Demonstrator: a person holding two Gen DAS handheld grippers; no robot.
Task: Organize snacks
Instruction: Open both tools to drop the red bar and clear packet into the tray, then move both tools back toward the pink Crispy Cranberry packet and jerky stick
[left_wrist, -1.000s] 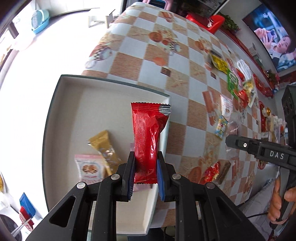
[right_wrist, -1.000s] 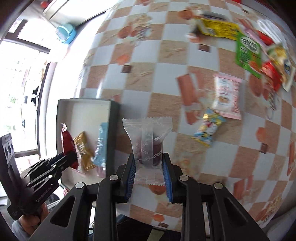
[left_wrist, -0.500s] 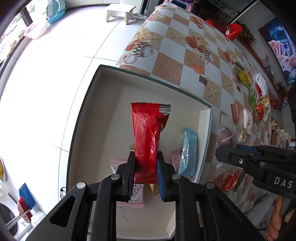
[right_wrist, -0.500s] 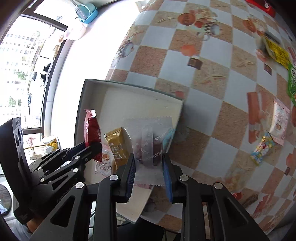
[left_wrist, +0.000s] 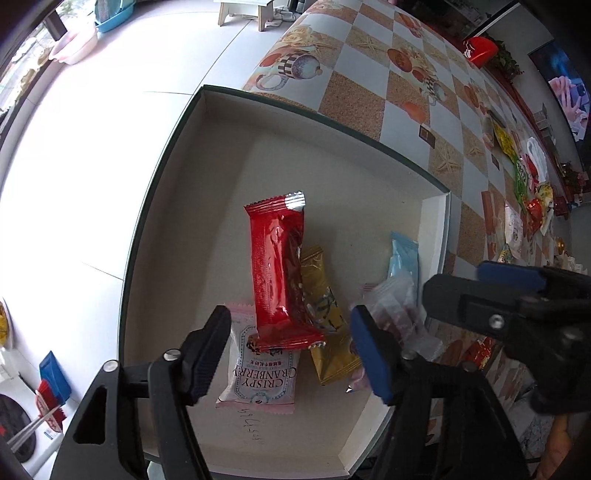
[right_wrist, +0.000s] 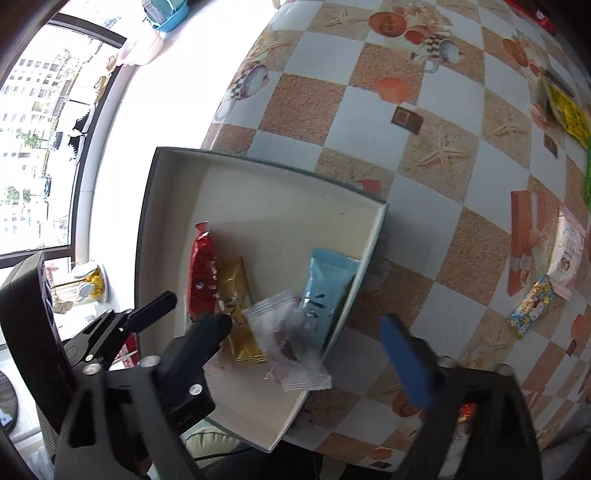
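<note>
A shallow white box (left_wrist: 207, 155) (right_wrist: 177, 192) sits at the table's corner. My left gripper (left_wrist: 291, 350) is open above it; the red snack packet (left_wrist: 277, 269) (right_wrist: 201, 269) lies free between the spread fingers, over a gold packet (left_wrist: 325, 314) (right_wrist: 236, 295) and a pink-white cranberry packet (left_wrist: 262, 380). My right gripper (right_wrist: 310, 354) is open over the box's right wall; the clear packet (right_wrist: 284, 339) (left_wrist: 391, 306) is free, blurred, beside a light blue packet (right_wrist: 325, 284) (left_wrist: 404, 254).
The checkered tablecloth (right_wrist: 424, 155) carries several loose snacks at the right, among them a yellow packet (right_wrist: 569, 110), a pink-white packet (right_wrist: 569, 254) and a small colourful one (right_wrist: 532, 306). The table edge and white floor (left_wrist: 92, 147) lie left of the box.
Both grippers have opened and let go of their packets. The red packet now lies in the box; the clear packet is dropping in by the right wall.
</note>
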